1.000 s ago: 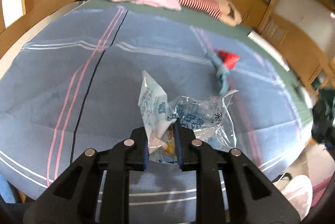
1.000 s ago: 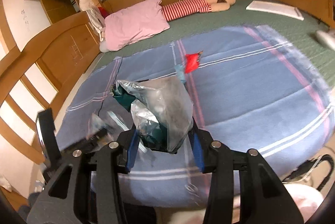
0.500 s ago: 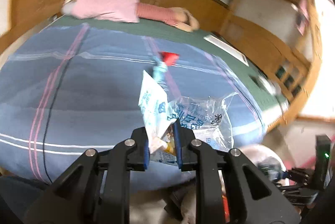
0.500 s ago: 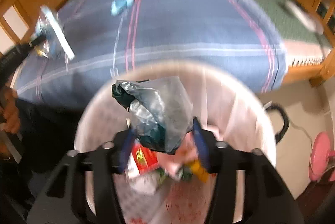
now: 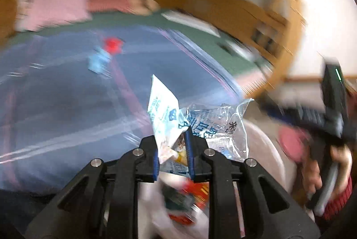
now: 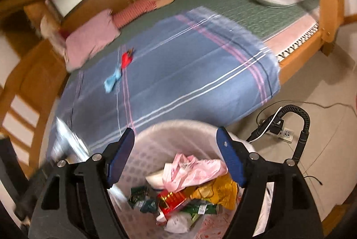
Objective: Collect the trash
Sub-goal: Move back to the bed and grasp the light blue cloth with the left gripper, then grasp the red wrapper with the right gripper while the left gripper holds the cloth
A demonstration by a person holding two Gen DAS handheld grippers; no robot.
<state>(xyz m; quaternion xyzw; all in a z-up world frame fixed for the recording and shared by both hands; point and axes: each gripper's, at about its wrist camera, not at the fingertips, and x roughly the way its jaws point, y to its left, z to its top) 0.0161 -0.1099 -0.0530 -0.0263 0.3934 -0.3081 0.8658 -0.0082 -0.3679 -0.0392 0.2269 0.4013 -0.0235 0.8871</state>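
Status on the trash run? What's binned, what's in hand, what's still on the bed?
Done: wrappers lie in the white bin; the right tool, just opened, hangs empty over it.
In hand: the left tool, jaws just loosening, has the clear and white wrappers between them at the bin's edge.
Left: a red scrap and a light blue scrap on the blanket.

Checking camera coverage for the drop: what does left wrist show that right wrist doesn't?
Left wrist only: clear plastic wrappers between the left gripper pads, its jaws just opening; a hand holding the other gripper.
Right wrist only: right gripper open and empty, just widened; power strip on the floor.
Both: white bin with trash below, blue blanket, red and blue scraps.
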